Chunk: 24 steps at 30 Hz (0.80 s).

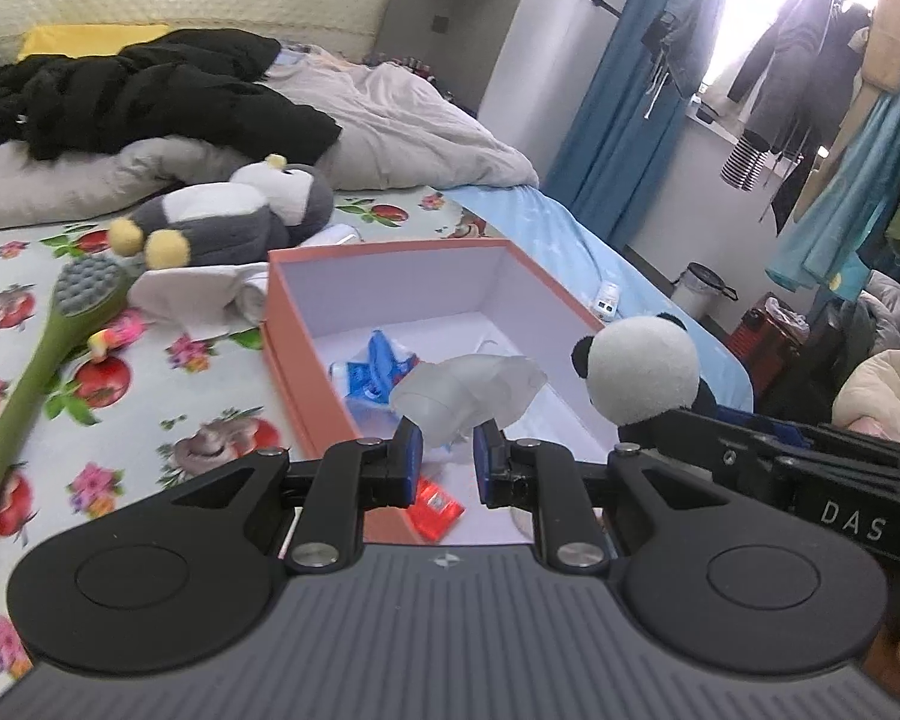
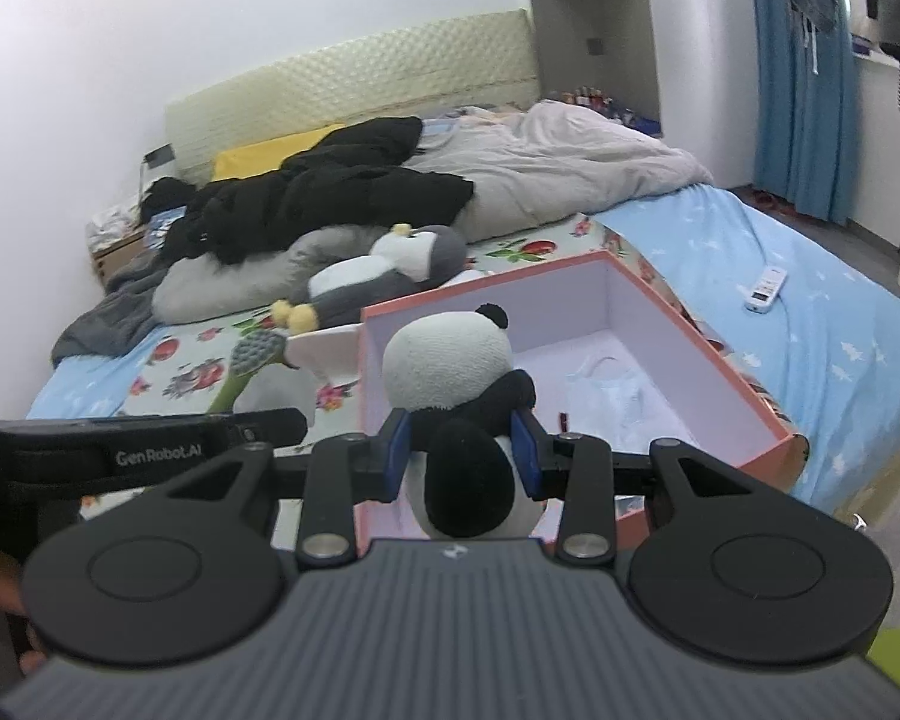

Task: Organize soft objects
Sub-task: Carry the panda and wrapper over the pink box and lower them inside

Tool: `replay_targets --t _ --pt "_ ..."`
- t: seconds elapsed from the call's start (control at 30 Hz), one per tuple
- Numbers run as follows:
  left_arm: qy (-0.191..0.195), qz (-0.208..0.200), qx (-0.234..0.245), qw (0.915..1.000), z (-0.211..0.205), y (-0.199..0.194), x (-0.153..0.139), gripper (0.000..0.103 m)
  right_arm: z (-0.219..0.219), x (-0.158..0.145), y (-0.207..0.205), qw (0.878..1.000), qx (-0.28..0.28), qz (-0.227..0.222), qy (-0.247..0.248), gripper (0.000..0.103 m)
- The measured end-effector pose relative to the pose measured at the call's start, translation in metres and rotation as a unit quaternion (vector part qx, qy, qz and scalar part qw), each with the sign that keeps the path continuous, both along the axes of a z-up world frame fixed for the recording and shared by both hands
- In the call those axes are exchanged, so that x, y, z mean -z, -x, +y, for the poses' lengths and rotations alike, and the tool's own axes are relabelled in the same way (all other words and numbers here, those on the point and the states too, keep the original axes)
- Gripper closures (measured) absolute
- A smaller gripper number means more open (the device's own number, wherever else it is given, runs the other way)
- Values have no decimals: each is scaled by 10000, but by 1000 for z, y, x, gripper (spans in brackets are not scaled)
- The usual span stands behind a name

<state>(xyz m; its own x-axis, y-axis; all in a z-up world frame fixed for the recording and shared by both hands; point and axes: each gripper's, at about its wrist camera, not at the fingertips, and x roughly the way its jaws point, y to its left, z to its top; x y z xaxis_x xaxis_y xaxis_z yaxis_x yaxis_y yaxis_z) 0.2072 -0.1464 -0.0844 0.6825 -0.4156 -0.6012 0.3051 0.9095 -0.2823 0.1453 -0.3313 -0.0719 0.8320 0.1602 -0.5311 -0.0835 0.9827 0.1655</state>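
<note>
Both grippers loaded over the box, and either load could still spill.

Nearest, the right gripper [image 2: 461, 450] was clamped on the panda plush [image 2: 450, 360] at its body, the heavy head poking out beyond the fingers; a slack squeeze could have let it tip onto the rim. The left gripper [image 1: 447, 450] pinched a translucent soft piece [image 1: 468, 384] by its lower end only, so it could have slipped out early. Just past both sets of fingers sat the orange box [image 1: 288, 300], already holding packets. Farther off, the penguin plush [image 1: 234, 210] lay on the bed [image 1: 30, 372], unsorted.
</note>
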Motion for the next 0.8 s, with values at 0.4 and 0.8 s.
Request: replay_targets --t 0.4,0.8 --pt "-70 457 159 9988 -42 -78 17 82 -36 24 -69 9979 388 470 -201 63" --pt "-335 897 368 9947 -82 -157 55 82 -73 57 -136 9926 677 951 -330 63"
